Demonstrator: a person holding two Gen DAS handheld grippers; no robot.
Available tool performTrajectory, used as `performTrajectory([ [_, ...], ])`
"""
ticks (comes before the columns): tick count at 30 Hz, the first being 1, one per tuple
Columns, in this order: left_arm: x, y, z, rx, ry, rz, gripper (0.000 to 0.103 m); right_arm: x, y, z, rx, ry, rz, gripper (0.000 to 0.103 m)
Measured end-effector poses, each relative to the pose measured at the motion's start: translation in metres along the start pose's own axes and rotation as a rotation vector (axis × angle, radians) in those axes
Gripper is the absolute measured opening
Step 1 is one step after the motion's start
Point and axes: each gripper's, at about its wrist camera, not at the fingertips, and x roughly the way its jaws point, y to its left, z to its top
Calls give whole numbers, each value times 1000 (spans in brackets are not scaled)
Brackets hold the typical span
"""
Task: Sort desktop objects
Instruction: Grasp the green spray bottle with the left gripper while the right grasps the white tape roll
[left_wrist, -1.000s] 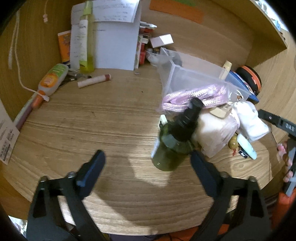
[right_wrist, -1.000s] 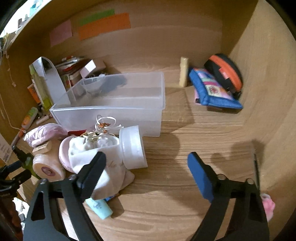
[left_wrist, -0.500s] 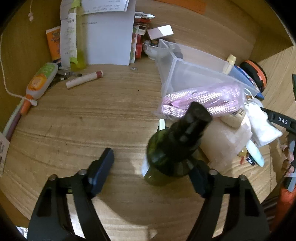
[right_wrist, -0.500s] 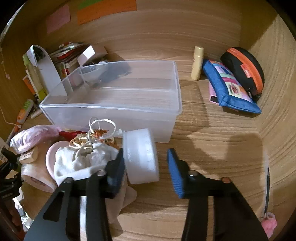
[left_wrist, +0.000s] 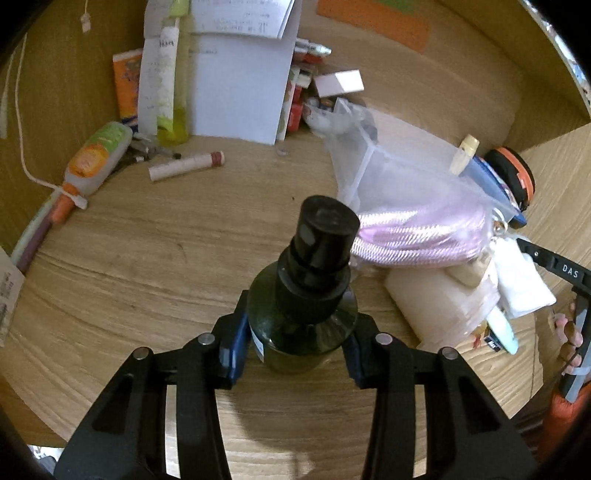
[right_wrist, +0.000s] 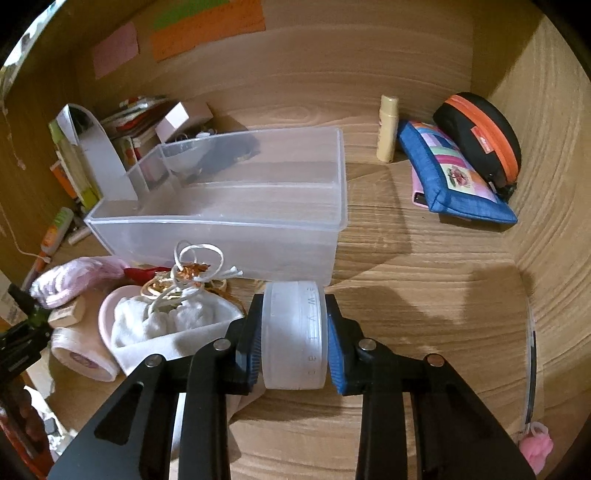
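My left gripper (left_wrist: 295, 350) is shut on a dark green spray bottle (left_wrist: 303, 321) with a black pump cap, standing upright on the wooden desk. My right gripper (right_wrist: 293, 343) is shut on a frosted white round jar (right_wrist: 293, 336) lying on its side, just in front of a clear plastic bin (right_wrist: 229, 206). The bin also shows in the left wrist view (left_wrist: 388, 173), right of the bottle. A pile of a white cloth pouch (right_wrist: 173, 328), pink bundle (right_wrist: 74, 277) and cords sits left of the jar.
An orange-green tube (left_wrist: 96, 158), a pink stick (left_wrist: 184, 168), papers and a yellow bottle (left_wrist: 170, 85) stand at the back left. A blue pouch (right_wrist: 450, 173), a black-orange case (right_wrist: 480, 133) and a cream tube (right_wrist: 388, 129) lie at the back right. A pink pompom (right_wrist: 535, 446) sits near the right wall.
Both grippers moved forward and closed: the left one around the green bottle, the right one around the white jar.
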Motion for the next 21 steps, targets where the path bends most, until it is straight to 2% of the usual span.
performTrajectory([
  [12, -42, -17, 53, 67, -130, -45, 43, -56, -3, 15, 0, -139, 52, 27],
  [16, -49, -31, 73, 118, -171, -50, 43, -71, 2, 24, -13, -191, 66, 27],
  [21, -43, -48, 97, 165, -182, -82, 43, -80, 4, 35, -21, -234, 74, 27],
])
